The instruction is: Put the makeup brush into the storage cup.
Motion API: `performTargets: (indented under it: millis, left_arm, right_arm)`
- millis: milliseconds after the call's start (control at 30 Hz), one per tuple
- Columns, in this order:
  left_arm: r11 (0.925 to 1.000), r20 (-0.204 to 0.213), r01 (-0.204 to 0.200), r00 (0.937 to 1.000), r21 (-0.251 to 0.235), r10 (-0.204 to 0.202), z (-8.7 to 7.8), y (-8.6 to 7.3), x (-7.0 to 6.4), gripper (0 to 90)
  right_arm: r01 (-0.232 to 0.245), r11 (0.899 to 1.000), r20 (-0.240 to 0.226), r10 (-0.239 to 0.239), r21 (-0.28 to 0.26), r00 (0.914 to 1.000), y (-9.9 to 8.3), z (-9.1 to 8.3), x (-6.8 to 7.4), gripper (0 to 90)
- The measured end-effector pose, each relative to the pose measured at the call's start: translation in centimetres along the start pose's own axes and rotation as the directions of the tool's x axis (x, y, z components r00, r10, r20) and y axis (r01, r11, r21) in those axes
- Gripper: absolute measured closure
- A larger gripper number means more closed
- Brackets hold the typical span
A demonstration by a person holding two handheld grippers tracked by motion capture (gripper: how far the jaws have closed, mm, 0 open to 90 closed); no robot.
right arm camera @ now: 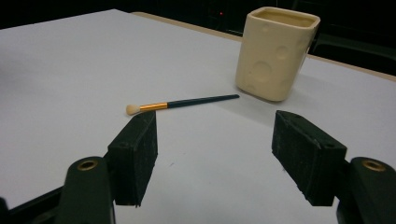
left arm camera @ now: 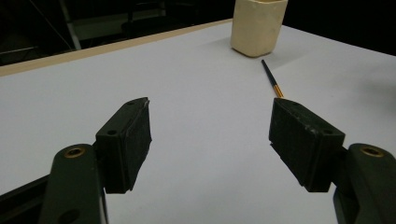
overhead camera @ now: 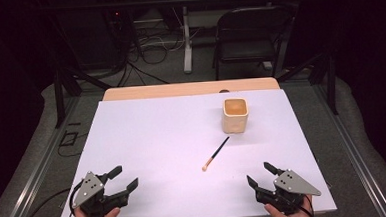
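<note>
On the high view, the left tool (overhead camera: 123, 177) sits at the 7 o'clock corner of the worktop (overhead camera: 152, 140), jaws spread, nothing between them. The right tool (overhead camera: 261, 174) sits at the 5 o'clock corner, jaws likewise spread and empty. Each tool is held by a hand at the near edge.

The brush (overhead camera: 215, 154) lies flat on the white surface, just right of centre, well apart from both tools. Its pale bristle tip points toward 7 o'clock; its dark handle points toward 1 o'clock, at the cup (overhead camera: 235, 115). The handle end is near the cup but not touching it.

The cup stands upright at 1 o'clock from the worktop centre, cream, square-mouthed, with round dimples on its sides.

On the right gripper view, the brush (right arm camera: 180, 103) lies across the frame just beyond the jaws, with a gold band behind the bristles; the cup (right arm camera: 275, 53) stands at 1 o'clock.

On the left gripper view, the brush (left arm camera: 271, 83) handle shows at 1 o'clock, its tip hidden behind the jaw on the right; the cup (left arm camera: 259, 25) stands beyond it.
</note>
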State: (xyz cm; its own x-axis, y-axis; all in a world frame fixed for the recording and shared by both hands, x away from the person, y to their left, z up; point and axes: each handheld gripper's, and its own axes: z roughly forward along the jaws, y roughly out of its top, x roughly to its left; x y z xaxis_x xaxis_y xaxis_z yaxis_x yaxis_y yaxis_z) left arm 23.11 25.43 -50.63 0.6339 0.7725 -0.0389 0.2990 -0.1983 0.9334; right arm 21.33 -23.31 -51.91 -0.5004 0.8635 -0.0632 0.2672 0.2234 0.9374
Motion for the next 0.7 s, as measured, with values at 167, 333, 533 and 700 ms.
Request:
performTargets:
  millis: [167,333,533,700]
  left_arm:
    - [0.9999,0.000,0.010,0.9999,-0.002,-0.010,-0.2,-0.1,0.0,29.7]
    - [0.9999,-0.001,0.012,0.9999,-0.001,-0.012,-0.2,-0.1,0.1,29.7]
    - [0.9999,-0.003,0.011,0.9999,-0.006,-0.011,-0.4,0.0,0.0,30.0]
    - [0.9999,-0.003,0.013,0.9999,0.008,-0.012,-0.4,-0.2,-0.1,30.3]
  right_arm:
    - [0.011,1.000,0.003,-0.011,0.001,0.9999,0.1,0.2,0.2,31.0]
    - [0.041,0.999,-0.002,-0.041,0.021,0.9992,0.2,0.5,0.4,31.0]
    - [0.074,0.996,-0.012,-0.074,0.039,0.9972,0.3,0.8,1.0,31.2]
    - [0.095,0.994,-0.023,-0.094,0.050,0.9953,0.4,1.1,1.1,33.6]
